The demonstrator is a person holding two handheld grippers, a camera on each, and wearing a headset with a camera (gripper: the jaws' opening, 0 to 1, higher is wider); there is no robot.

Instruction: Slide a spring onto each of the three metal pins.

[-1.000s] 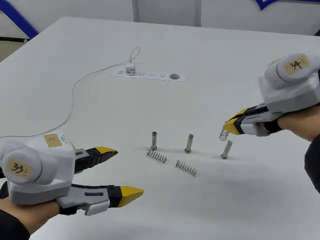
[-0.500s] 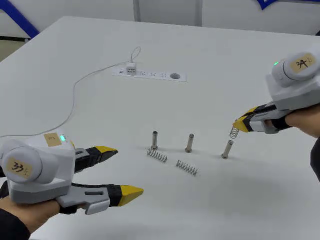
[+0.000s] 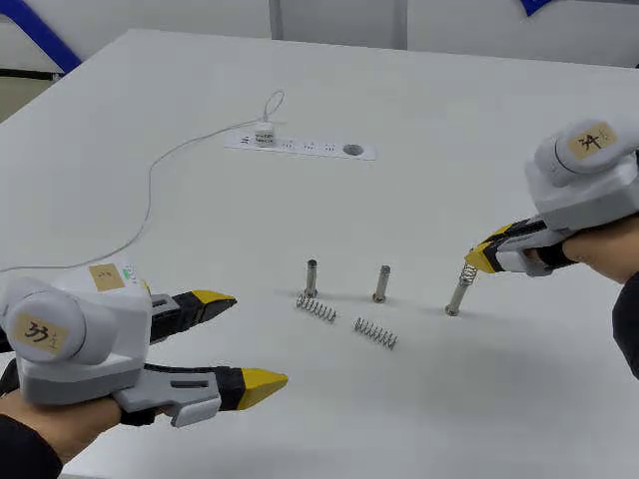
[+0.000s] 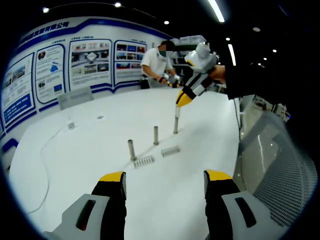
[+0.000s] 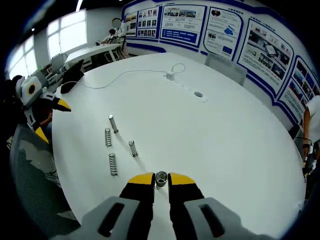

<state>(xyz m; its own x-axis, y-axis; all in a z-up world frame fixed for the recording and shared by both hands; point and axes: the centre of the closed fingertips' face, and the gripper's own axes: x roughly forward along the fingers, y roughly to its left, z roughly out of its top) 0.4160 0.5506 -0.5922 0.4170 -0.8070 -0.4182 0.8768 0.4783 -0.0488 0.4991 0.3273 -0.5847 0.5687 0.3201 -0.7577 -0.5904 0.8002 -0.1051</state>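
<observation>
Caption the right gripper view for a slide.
Right tool grips a spring end-on; two loose springs lie beside two bare pins on the table.

The head view looks down over the table [image 3: 419,140]. Both gripper views face inward from opposite sides (the right one nearer); all share the pins [image 4: 156,135].

a white power strip [image 3: 300,148] lies on the white table [image 3: 449,150], its thin cable [image 3: 149,195] trailing off leftward.
</observation>
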